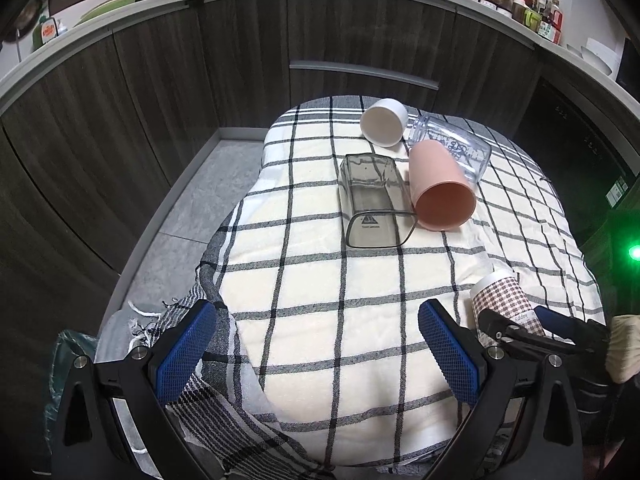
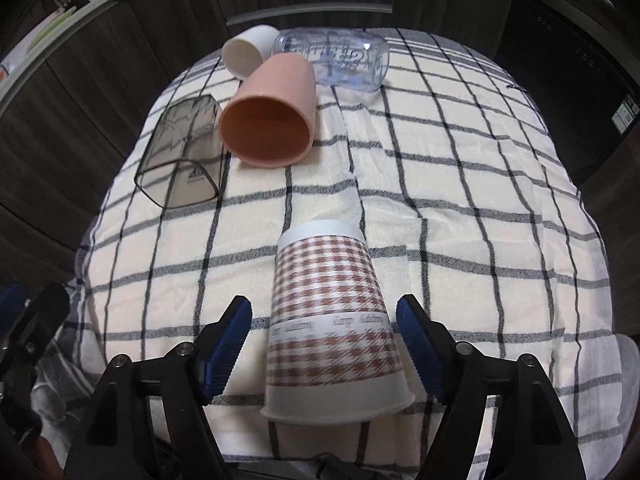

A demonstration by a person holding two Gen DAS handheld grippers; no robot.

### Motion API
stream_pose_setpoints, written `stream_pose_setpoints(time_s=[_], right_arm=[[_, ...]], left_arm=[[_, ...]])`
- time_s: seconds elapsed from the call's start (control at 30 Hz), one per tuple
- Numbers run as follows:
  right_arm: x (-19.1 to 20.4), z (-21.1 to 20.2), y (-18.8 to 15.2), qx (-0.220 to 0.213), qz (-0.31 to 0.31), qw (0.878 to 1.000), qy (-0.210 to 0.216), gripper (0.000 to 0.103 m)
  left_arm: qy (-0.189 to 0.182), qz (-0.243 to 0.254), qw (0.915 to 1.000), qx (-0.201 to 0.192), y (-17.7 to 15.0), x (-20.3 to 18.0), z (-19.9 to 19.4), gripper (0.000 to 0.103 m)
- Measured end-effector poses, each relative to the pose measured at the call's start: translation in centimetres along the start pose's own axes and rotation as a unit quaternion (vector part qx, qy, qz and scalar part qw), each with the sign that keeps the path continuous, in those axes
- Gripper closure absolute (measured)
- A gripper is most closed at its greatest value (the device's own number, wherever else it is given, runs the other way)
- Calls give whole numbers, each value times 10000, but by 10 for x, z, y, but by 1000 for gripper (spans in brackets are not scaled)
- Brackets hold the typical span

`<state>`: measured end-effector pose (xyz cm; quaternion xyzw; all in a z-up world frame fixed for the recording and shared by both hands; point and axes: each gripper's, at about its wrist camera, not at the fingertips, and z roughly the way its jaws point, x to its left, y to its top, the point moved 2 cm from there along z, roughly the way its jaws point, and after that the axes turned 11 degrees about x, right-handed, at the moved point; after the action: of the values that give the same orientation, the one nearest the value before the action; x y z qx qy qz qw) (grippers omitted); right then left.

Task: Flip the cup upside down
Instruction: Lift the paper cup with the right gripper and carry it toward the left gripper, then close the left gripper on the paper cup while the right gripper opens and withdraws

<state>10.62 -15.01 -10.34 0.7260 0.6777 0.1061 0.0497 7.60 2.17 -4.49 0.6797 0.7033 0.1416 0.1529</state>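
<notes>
A paper cup (image 2: 330,316) with a brown houndstooth pattern stands upside down on the checked cloth (image 2: 460,200), rim down. My right gripper (image 2: 324,344) is open around it, blue pads on either side with a gap to each. The cup also shows in the left wrist view (image 1: 504,300), at the right, with the right gripper (image 1: 520,326) beside it. My left gripper (image 1: 316,344) is open and empty over the cloth's near left part.
A pink cup (image 2: 268,112), a smoky square container (image 2: 182,152), a white cup (image 2: 248,50) and a clear jar (image 2: 340,58) lie on their sides at the far end of the cloth. Dark cabinets (image 1: 240,60) stand behind. Grey floor (image 1: 208,192) lies to the left.
</notes>
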Motion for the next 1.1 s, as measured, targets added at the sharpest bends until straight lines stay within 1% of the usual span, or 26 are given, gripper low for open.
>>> stream_pose_setpoints(time_s=[0.13, 0.27, 0.4, 0.5, 0.7, 0.9, 1.03, 1.1], right_arm=[[-12, -20, -3, -213, 138, 9996, 133, 28], [-33, -49, -9, -566, 257, 9980, 148, 28], [-54, -73, -15, -920, 309, 9952, -92, 28], [-71, -90, -21, -1210, 327, 9915, -359, 28], [-102, -102, -29, -1460, 455, 9861, -643, 28], [-125, -106, -35, -1615, 556, 9827, -719, 28], [-137, -108, -32, -1658, 608, 9823, -620, 28], [-139, -106, -29, -1623, 643, 9832, -540, 28]], left_arm=[[-21, 43, 10000, -73, 2, -9, -6, 0], [-146, 135, 9998, -82, 3, -27, -9, 0], [-282, 368, 9989, -61, 2, -58, -11, 0], [-369, 470, 9982, -26, 1, -78, -10, 0], [-524, 560, 9969, 185, -1, -114, -3, 0], [-677, 571, 9929, 791, -2, -144, 17, 1], [-856, 353, 9860, 1384, 1, -153, 35, 3], [-821, 294, 9817, 1691, 6, -157, 45, 3]])
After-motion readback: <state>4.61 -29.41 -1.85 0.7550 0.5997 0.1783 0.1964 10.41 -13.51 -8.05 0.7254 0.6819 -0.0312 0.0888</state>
